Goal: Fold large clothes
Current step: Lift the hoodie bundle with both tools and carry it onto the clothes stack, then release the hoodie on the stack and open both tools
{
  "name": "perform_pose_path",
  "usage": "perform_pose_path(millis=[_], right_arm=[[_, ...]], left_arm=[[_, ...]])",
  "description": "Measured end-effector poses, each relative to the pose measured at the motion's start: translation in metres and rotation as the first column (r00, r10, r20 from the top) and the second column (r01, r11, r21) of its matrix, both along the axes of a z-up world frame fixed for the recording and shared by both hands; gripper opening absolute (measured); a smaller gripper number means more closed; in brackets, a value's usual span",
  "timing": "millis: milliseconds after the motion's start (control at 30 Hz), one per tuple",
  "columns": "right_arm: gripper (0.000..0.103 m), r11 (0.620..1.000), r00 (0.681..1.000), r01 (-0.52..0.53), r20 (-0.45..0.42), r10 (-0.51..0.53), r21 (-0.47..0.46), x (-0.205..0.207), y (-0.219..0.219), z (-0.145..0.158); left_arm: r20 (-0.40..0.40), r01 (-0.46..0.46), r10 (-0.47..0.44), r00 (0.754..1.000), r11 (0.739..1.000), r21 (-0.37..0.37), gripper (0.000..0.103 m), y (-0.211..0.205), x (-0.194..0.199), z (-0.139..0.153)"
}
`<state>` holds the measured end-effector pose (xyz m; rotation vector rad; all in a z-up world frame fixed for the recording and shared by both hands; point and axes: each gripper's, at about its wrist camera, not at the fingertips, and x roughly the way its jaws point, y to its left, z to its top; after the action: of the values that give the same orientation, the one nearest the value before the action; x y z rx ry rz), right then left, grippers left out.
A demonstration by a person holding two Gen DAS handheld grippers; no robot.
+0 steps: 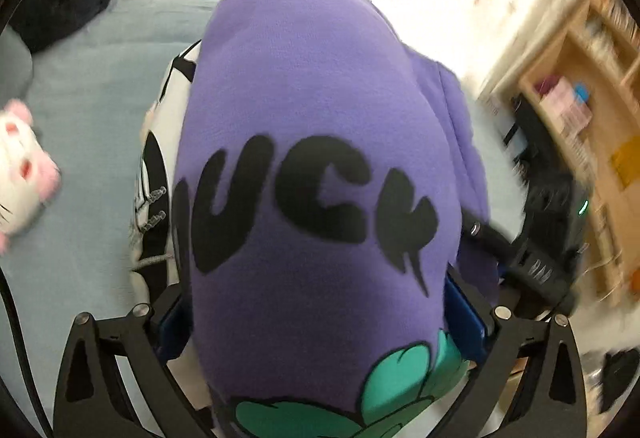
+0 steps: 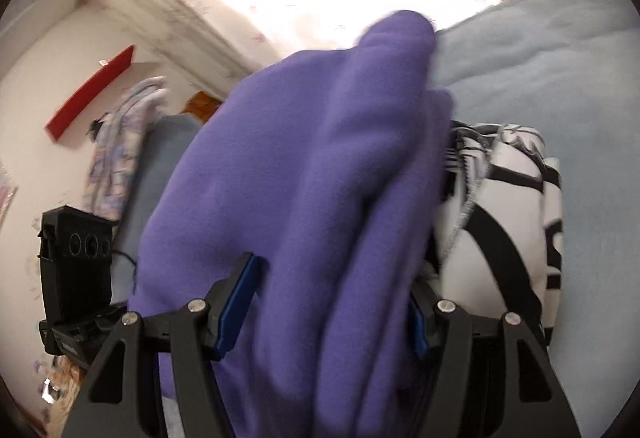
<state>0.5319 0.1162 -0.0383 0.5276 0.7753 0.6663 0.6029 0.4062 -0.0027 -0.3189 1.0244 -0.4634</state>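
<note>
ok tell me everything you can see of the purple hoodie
The purple hoodie is soft, fleecy fabric, bundled into thick folds. Its front bears big black drippy letters and a green leaf-like print near the bottom edge of the left view. It sits between the jaws of the left gripper and of the right gripper, whose blue pads press its sides. A black-and-white garment lies against it, over a pale blue bed.

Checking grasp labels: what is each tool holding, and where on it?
Both hold the purple sweatshirt: left tool across its printed front, right tool around a bunched plain fold.
</note>
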Motion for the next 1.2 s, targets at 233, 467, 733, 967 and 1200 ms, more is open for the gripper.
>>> perform_pose_path(millis=[233,467,733,967,1200], right_arm=[[0.071,0.986,0.997,-0.059,0.042,0.066,-0.158,-0.015,-0.005,0.02],[0.071,0.977,0.995,-0.029,0.083,0.047,-0.211,-0.069,-0.041,0.051],[0.071,0.959,0.993,-0.03,0.104,0.061,-0.281,-0.146,-0.052,0.101],[0.071,0.953,0.989,-0.036,0.128,0.078,-0.302,-0.222,-0.07,0.146],[0.071,0.934,0.983,-0.026,0.163,0.089,-0.357,-0.28,-0.086,0.181]], left_arm=[[0.025,-0.004,0.002,1.0,0.997,0.075,0.103,0.002,-0.013,0.01],[0.175,-0.14,0.095,0.98,0.953,0.269,0.102,-0.011,-0.067,0.051],[0.265,-0.137,0.005,0.964,0.865,0.483,0.102,-0.067,-0.162,0.095],[0.334,-0.17,-0.02,0.942,0.83,0.53,0.102,-0.118,-0.247,0.128],[0.363,-0.2,-0.031,0.931,0.788,0.582,0.102,-0.14,-0.315,0.156]])
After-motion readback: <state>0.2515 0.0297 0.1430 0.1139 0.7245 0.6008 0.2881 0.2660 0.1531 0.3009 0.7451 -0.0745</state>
